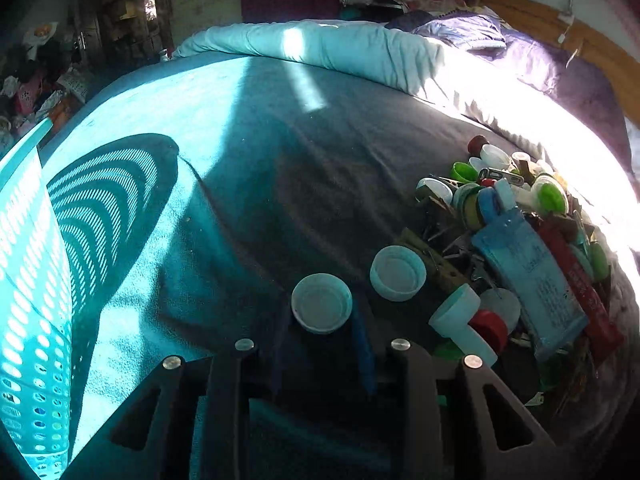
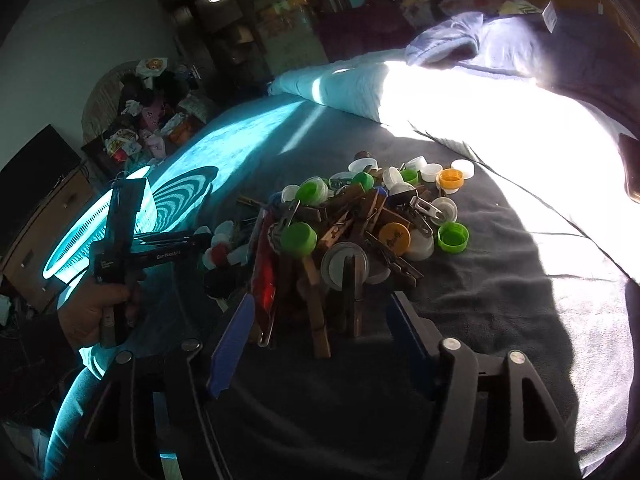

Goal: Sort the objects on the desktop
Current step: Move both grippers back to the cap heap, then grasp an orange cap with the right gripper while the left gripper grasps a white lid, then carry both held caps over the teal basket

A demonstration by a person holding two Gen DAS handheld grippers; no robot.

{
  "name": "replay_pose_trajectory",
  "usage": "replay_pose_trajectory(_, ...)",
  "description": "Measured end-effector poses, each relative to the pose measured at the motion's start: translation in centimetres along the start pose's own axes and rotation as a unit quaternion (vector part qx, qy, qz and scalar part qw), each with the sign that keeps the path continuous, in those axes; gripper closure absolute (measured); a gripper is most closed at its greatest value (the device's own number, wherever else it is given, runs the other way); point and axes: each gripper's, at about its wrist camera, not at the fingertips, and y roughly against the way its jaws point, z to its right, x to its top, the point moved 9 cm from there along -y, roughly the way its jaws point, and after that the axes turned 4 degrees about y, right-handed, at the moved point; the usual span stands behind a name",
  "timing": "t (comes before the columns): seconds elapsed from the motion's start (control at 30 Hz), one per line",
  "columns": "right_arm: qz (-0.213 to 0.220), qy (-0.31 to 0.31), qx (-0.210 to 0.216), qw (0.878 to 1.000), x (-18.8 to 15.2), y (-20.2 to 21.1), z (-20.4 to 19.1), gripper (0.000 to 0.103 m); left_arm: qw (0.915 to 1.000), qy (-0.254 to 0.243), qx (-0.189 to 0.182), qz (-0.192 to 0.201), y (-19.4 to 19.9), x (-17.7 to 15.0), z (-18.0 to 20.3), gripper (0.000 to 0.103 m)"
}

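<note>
A pile of bottle caps, wooden clothespins and packets [image 2: 352, 220] lies on a dark blanket; it also shows at the right in the left wrist view [image 1: 516, 240]. My left gripper [image 1: 322, 320] is shut on a white bottle cap [image 1: 321, 303], held just above the blanket. A second white cap [image 1: 397, 273] lies beside it to the right. My right gripper [image 2: 320, 320] is open, its blue fingers [image 2: 234, 340] on either side of the near end of the pile, around wooden clothespins [image 2: 352, 300]. The left gripper shows in the right wrist view [image 2: 132, 248], held by a hand.
A turquoise perforated basket [image 1: 28, 300] stands at the far left, and shows in the right wrist view [image 2: 80, 232]. A folded light quilt [image 1: 340, 52] lies across the back of the bed. Room clutter sits beyond the bed's left edge.
</note>
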Motion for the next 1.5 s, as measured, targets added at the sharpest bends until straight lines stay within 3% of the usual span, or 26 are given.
replay_pose_trajectory(0.1,0.029,0.000,-0.020,0.999,2.3,0.4,2.0,0.046,1.0000,-0.001,-0.001,0.003,-0.2,-0.6,0.2,0.072)
replay_pose_trajectory(0.2,0.044,-0.007,-0.064,0.997,5.6,-1.2,6.9,0.045,1.0000,0.001,-0.003,0.004,-0.4,-0.5,0.0,0.072)
replay_pose_trajectory(0.3,0.020,-0.010,-0.100,0.995,7.9,-4.9,11.9,0.045,1.0000,-0.002,-0.001,0.005,-0.5,-0.4,0.1,0.072)
replay_pose_trajectory(0.43,-0.033,-0.005,-0.105,0.994,9.1,-10.3,15.2,0.045,1.0000,-0.002,-0.001,0.005,-0.8,-0.5,0.0,0.072)
replay_pose_trajectory(0.57,-0.046,0.003,-0.104,0.994,9.1,-12.7,15.1,0.047,1.0000,-0.001,-0.004,0.005,-0.9,-0.5,0.0,0.071)
replay_pose_trajectory(0.63,-0.049,0.021,-0.115,0.992,8.9,-13.4,14.7,0.054,1.0000,-0.001,-0.004,0.005,-0.9,-0.6,0.0,0.071)
replay_pose_trajectory(0.7,-0.058,0.030,-0.121,0.991,8.6,-14.0,14.7,0.071,1.0000,-0.001,-0.004,0.005,-0.7,-0.7,0.0,0.071)
replay_pose_trajectory(0.73,-0.063,0.029,-0.121,0.990,8.4,-14.2,14.8,0.074,1.0000,-0.001,-0.004,0.005,-0.7,-0.7,0.0,0.071)
replay_pose_trajectory(0.9,-0.056,0.020,-0.120,0.991,8.4,-13.2,15.1,0.074,1.0000,-0.003,-0.002,0.006,-0.6,-0.6,0.1,0.071)
replay_pose_trajectory(1.03,-0.023,0.015,-0.115,0.993,10.0,-9.6,13.8,0.074,0.9999,-0.011,-0.009,0.004,0.5,-0.3,1.2,0.072)
replay_pose_trajectory(1.23,0.033,0.025,-0.089,0.995,12.7,-3.5,7.7,0.074,0.9985,-0.011,-0.028,0.046,6.5,1.5,3.9,0.072)
replay_pose_trajectory(1.5,0.061,0.069,-0.040,0.995,14.6,-0.2,-2.2,0.074,0.9944,0.025,0.006,0.102,16.2,4.5,1.3,0.072)
